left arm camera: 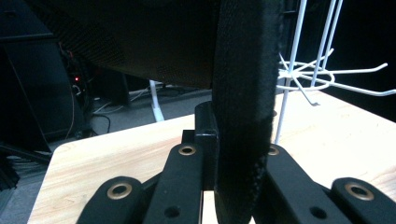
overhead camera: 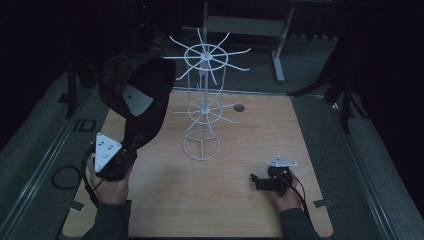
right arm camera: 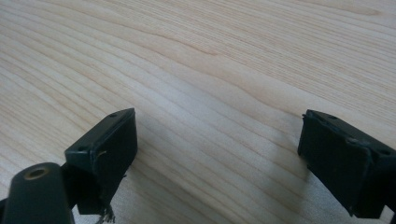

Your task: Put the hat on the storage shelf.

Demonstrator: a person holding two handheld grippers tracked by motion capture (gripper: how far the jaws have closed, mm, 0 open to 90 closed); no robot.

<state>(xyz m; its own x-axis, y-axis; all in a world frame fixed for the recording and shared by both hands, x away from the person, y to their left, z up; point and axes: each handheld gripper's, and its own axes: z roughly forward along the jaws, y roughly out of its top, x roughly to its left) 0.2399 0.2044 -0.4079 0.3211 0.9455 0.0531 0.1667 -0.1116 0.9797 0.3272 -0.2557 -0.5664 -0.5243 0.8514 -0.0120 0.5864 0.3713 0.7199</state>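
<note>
- Black fabric baseball cap [overhead camera: 136, 95], with a pale label inside its crown, is held up above the left part of the table, its opening turned toward the camera in the high view and its strap end hanging down into the left gripper [overhead camera: 125, 155].
- Nearest the person, two hands come in from the bottom edge: the left hand [overhead camera: 111, 185] holds the left gripper with its grey three-cornered plate on top, and the right hand [overhead camera: 287, 195] holds the right gripper [overhead camera: 256, 181] low over the table's right part.
- The left gripper's jaws are clamped on the cap's black fuzzy strap [left arm camera: 243, 116], which stands upright between them in the left gripper view.
- The right gripper's jaws stand wide apart with nothing between them, just above the bare wood.
- The light wooden table [overhead camera: 250, 210] lies under both.
- Farther back, a white wire display rack [overhead camera: 202, 107] with two tiers of radiating hooks and a ring base stands at the table's middle, just right of the cap.
</note>
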